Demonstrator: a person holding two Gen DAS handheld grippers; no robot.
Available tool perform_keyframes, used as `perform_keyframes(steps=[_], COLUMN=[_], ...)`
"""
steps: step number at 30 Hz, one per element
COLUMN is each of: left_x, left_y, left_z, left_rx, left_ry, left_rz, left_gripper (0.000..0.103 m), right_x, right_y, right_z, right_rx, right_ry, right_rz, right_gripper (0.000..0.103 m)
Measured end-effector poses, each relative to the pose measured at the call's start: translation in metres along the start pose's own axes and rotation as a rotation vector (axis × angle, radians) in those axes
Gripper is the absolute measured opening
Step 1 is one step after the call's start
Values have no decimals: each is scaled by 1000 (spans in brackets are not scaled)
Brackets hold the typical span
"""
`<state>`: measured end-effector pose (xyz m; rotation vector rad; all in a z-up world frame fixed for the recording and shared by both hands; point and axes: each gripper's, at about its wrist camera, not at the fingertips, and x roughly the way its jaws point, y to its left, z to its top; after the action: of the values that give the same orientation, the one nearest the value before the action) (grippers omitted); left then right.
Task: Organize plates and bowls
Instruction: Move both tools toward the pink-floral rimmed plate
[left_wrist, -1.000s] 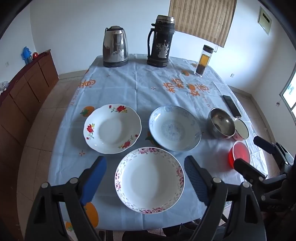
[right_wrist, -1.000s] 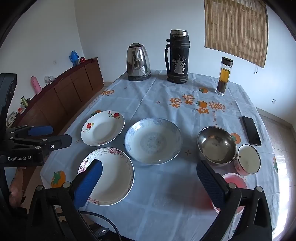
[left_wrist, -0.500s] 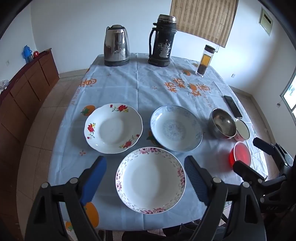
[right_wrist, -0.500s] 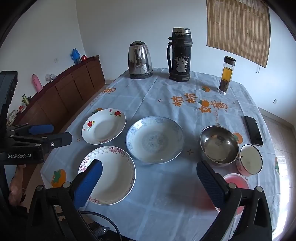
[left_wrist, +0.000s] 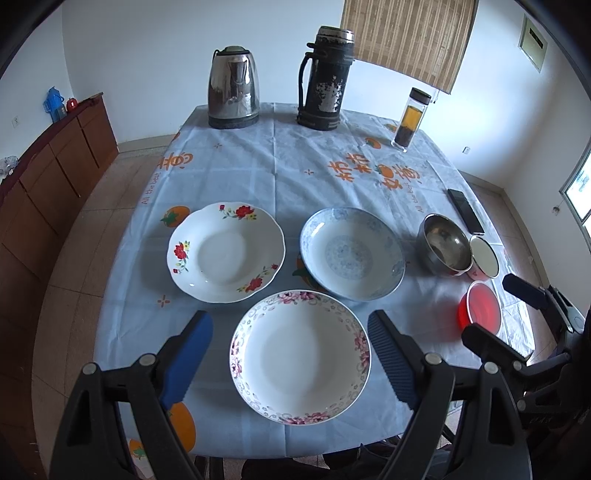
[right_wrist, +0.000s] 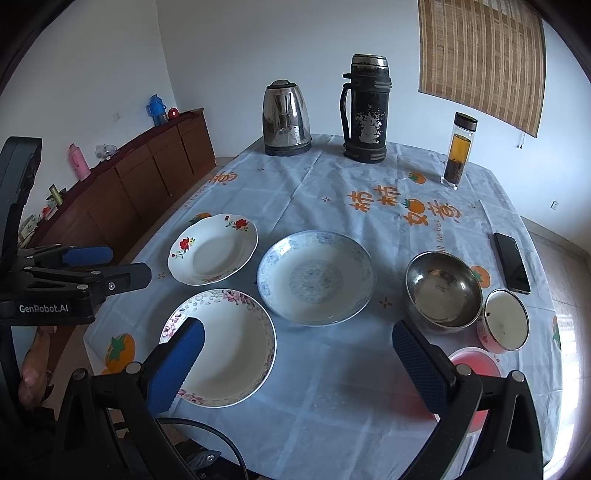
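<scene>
Three plates lie on the blue tablecloth: a pink-rimmed plate (left_wrist: 300, 356) (right_wrist: 221, 345) nearest me, a red-flowered plate (left_wrist: 226, 251) (right_wrist: 212, 248) at the left, and a blue patterned plate (left_wrist: 351, 258) (right_wrist: 314, 277) in the middle. To the right stand a steel bowl (left_wrist: 443, 249) (right_wrist: 443, 290), a white enamel bowl (left_wrist: 484, 256) (right_wrist: 504, 319) and a red bowl (left_wrist: 480, 308) (right_wrist: 474, 363). My left gripper (left_wrist: 290, 354) hovers open above the pink-rimmed plate. My right gripper (right_wrist: 295, 363) is open too, above bare cloth between that plate and the red bowl.
A steel kettle (left_wrist: 232, 98), a black thermos (left_wrist: 325, 79) and a tea bottle (left_wrist: 410, 120) stand along the table's far edge. A phone (right_wrist: 511, 262) lies at the right edge. A wooden sideboard (right_wrist: 140, 181) runs along the left wall.
Both grippers have eased slightly forward and higher over the table; the plates and bowls have not moved, and both stay open.
</scene>
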<state>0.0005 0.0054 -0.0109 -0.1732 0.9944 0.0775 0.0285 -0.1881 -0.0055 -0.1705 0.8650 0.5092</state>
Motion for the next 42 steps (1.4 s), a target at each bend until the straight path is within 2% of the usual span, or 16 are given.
perform_keyframes(steps=[36, 39, 42], left_x=[11, 12, 13], left_y=[14, 17, 18], left_z=[-4, -7, -9], left_rx=[-39, -54, -68], left_ry=[19, 26, 35], left_rz=[16, 20, 18], left_gripper=[87, 87, 87], right_x=[15, 15, 18], right_y=[2, 2, 3], right_z=[5, 5, 5], right_rx=[-18, -21, -20], right_ry=[16, 17, 26], right_rz=[22, 23, 33], right_gripper=[102, 100, 88])
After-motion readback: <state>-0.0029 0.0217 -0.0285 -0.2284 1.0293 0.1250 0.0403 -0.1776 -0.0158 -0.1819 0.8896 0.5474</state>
